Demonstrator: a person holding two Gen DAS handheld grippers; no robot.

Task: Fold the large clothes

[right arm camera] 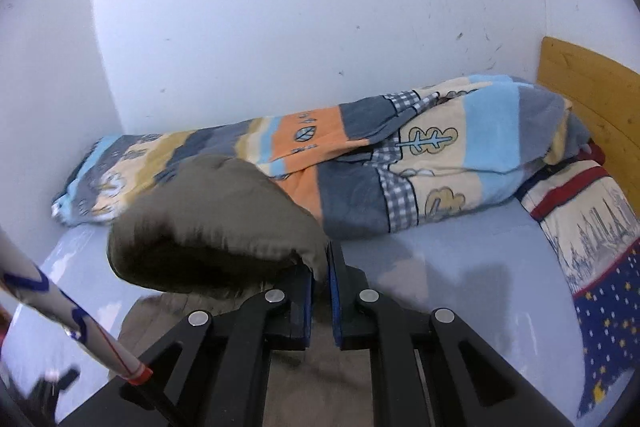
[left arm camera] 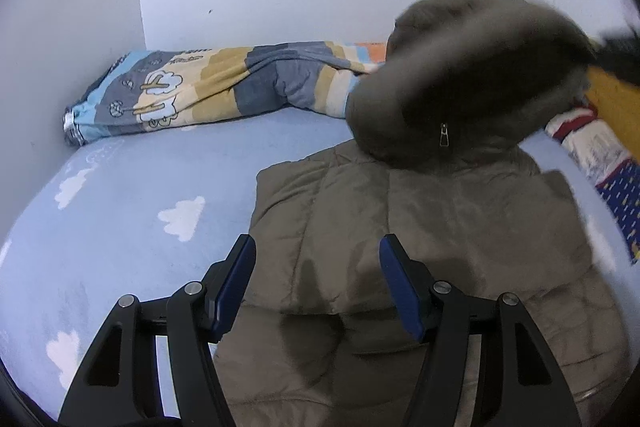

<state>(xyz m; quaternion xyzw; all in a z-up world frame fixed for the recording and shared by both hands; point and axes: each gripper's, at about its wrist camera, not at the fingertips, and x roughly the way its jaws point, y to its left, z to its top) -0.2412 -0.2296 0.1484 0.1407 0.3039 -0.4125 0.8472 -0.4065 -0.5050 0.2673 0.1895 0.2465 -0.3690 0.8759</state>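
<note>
Right now the brown padded jacket lies flat on the bed, body spread toward the near edge, long axis running near to far. Its hood is lifted off the sheet at the far end and blurred in both views. Right hand-held gripper is pinched tight on the hood's edge, cloth squeezed between the blue pads; hood bulk hangs to its left in the right wrist view. Left hand-held gripper hovers over the jacket's near left part, jaws about half wide, nothing between them, pads clear of the fabric as far as I can tell.

Key relation: the hood sits at the far end of the jacket's long axis, and the body lies nearer, below the right hand-held gripper. So the fold likely goes far to near, hood laid down onto the chest. Right hand has it; left is nearer the hem and free to pin the body.

Striped blanket is bunched along the far wall, a pillow on the right by the wooden headboard. A white sleeve shows near left.
</note>
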